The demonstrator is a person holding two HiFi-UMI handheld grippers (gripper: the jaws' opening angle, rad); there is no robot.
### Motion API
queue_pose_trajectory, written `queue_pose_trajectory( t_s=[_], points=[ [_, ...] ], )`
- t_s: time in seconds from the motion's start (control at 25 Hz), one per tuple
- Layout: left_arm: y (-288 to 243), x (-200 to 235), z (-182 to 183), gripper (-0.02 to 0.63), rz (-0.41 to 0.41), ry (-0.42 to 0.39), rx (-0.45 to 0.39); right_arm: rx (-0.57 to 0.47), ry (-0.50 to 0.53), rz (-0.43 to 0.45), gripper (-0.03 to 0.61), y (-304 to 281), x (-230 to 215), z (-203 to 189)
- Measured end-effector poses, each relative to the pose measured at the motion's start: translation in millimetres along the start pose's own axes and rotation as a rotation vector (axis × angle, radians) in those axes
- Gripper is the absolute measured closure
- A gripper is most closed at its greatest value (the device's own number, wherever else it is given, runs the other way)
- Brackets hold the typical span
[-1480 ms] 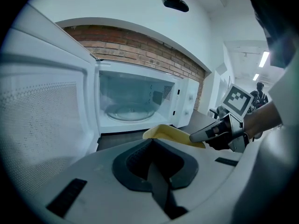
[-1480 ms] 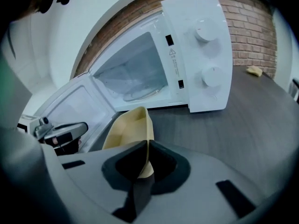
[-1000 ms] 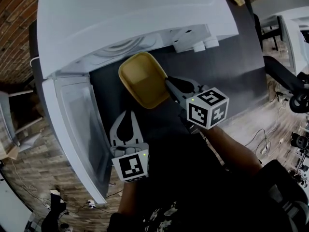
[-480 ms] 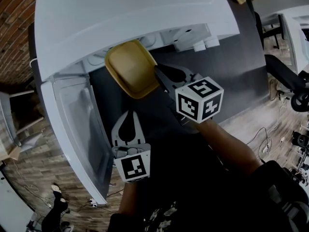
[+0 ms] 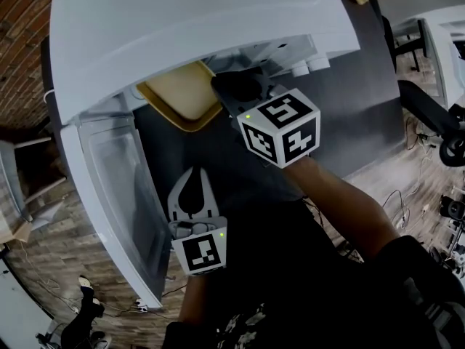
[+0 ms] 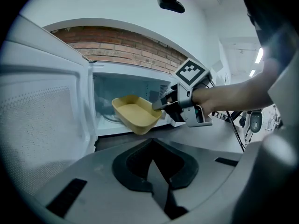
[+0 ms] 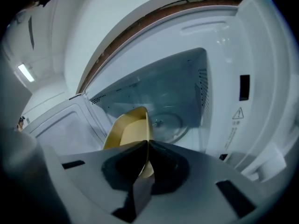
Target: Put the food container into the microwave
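At the microwave (image 5: pixel 196 27) mouth, right gripper (image 7: pixel 145 148) pinches the half-hidden food container (image 5: pixel 182 97); left gripper (image 6: pixel 153 148) sits closed.

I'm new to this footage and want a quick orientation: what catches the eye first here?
A yellow food container, pinched at its rim by the right gripper, sits at the mouth of the open white microwave. The left gripper hangs back, shut and empty, beside the swung-open door.

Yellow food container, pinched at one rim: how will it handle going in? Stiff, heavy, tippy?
Probably light: the right hand-held gripper carries the yellow container by one rim alone, and it looks empty. Seems fairly stiff: it holds shape cantilevered with no visible sag. Likely apt to pivot in that edge pinch; it hangs tilted.
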State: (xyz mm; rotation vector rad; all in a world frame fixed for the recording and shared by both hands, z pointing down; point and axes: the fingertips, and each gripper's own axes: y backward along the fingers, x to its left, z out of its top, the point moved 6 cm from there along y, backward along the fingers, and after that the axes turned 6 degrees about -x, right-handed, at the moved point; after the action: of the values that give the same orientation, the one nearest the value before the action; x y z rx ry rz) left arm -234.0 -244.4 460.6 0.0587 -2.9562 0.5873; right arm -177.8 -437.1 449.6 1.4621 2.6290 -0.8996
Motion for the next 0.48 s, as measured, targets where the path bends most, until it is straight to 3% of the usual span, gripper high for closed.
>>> queue_pose_trajectory(
  t_s=[0.28,0.48],
  points=[
    [0.4,4.3,-1.6,0.611,0.012,0.008,0.004,-0.038,0.108,-0.047,0.503,-24.9,-8.0,20.7],
    [0.3,1.9,0.8,0.611,0.009,0.017,0.006,-0.102,0.008,-0.14,0.503,-29.9,-17.7,20.5]
  ],
)
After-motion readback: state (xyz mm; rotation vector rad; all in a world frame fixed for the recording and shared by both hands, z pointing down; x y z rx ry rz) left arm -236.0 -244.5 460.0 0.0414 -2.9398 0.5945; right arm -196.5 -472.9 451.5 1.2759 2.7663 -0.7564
